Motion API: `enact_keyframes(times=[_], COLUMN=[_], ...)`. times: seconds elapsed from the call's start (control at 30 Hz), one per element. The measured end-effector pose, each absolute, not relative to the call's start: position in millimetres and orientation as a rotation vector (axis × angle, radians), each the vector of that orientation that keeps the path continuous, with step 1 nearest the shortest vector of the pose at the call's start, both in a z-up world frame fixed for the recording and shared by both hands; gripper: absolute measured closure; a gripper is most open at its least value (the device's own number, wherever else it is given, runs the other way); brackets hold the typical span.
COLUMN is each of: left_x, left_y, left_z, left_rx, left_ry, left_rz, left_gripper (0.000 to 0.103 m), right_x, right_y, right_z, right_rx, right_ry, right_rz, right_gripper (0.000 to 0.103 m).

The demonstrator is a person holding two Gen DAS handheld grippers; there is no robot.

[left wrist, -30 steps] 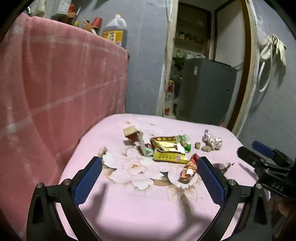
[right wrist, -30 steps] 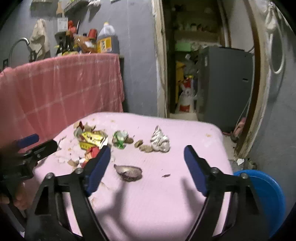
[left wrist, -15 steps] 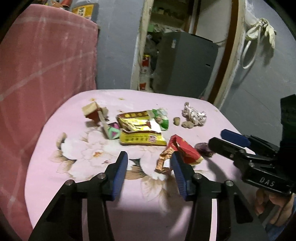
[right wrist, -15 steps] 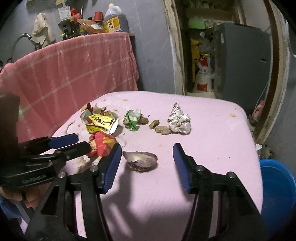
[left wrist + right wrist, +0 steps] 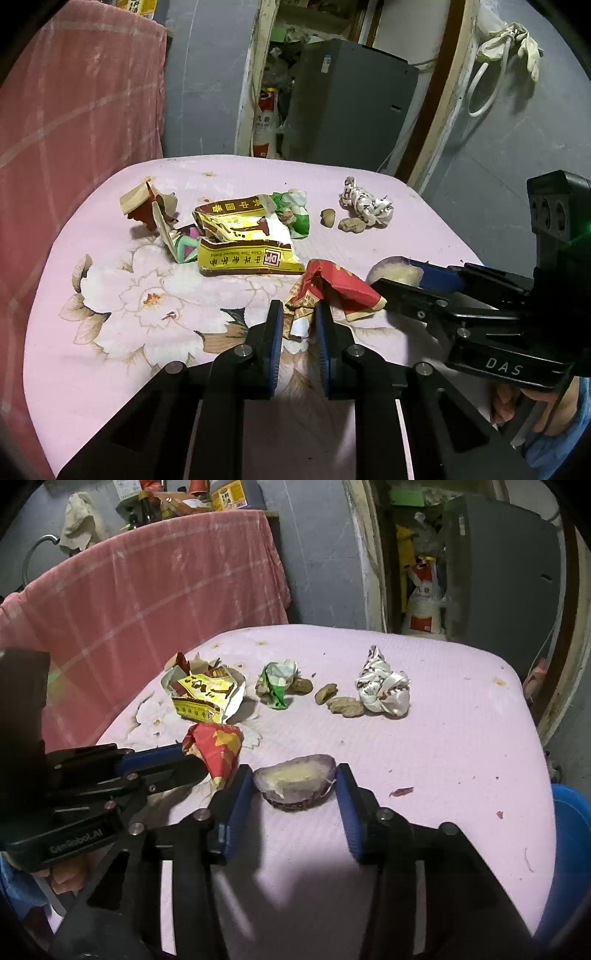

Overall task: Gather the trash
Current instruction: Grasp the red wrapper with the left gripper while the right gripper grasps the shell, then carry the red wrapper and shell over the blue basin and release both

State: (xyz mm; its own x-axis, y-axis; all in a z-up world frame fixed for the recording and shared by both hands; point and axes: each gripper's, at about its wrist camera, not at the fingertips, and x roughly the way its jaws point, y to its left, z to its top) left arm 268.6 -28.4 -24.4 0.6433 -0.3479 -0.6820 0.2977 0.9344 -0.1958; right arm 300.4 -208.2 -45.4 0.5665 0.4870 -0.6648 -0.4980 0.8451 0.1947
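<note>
— Trash first: what does each tool have?

— The left gripper [image 5: 298, 325] has its pads pressed nearly together on the near, crumpled end of the red wrapper [image 5: 334, 288], so it is pinching that. The right gripper [image 5: 293, 786] is spread just wider than the purple onion peel [image 5: 295, 781], one blue pad at each end of it; whether the pads touch it I cannot tell.

— Where does everything lie, taking the red wrapper as the mark?

— On the pink tablecloth [image 5: 443, 775]. The onion peel is just beside the wrapper, on the right gripper's side. Beyond the wrapper sits the torn yellow snack bag [image 5: 243, 240]; past that, the green wrapper [image 5: 295, 212], then some brown nutshells [image 5: 343, 221] and a crumpled white wrapper [image 5: 365, 206], well apart from it. A blue bin [image 5: 570, 849] shows below the table edge on the onion-peel side.

— So which step is this?

— I judge it the grasp itself, early in the job: one piece is gripped but not lifted, and most of the litter lies untouched.

— And next?

— Probably the right pads should close gently on the peel, which looks curved and brittle. Then both pieces should lift clear without snagging the cloth and travel to the bin.
</note>
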Motion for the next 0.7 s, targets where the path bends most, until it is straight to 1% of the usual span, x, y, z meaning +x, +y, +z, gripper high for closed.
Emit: enact_keyframes(times=[0.13,0.27,0.37,0.47,0.7], left_x=[267.9,260.5,250.4,240.0,217.3], left_y=[-23.4,-25.8,-30.2,-31.5,-54.7], left_z=[-23.7,-18.7,-12.4,-5.2,19.2], left_rx=[-0.109,-0.096,-0.078,-0.094,-0.124], left_ry=[0.794,0.774,0.743,0.712,0.567], left_rz=[-0.364,-0.334,-0.311,-0.286,-0.289], left_gripper=[0.09,0.094,0.094,0.094,0.094], right_x=[298.8,292.6,285.1,271.1,228.6], right_y=[-212.1,-216.4,-222.5,-237.8,-281.5], right_z=[-44.8,-40.7,-35.7,-24.1,12.2], right_rx=[0.011,0.024,0.037,0.077,0.092], right_ry=[0.766,0.735,0.697,0.616,0.379], right_rz=[0.589,0.587,0.57,0.544,0.46], right_gripper=[0.066,0.067,0.067,0.067,0.067])
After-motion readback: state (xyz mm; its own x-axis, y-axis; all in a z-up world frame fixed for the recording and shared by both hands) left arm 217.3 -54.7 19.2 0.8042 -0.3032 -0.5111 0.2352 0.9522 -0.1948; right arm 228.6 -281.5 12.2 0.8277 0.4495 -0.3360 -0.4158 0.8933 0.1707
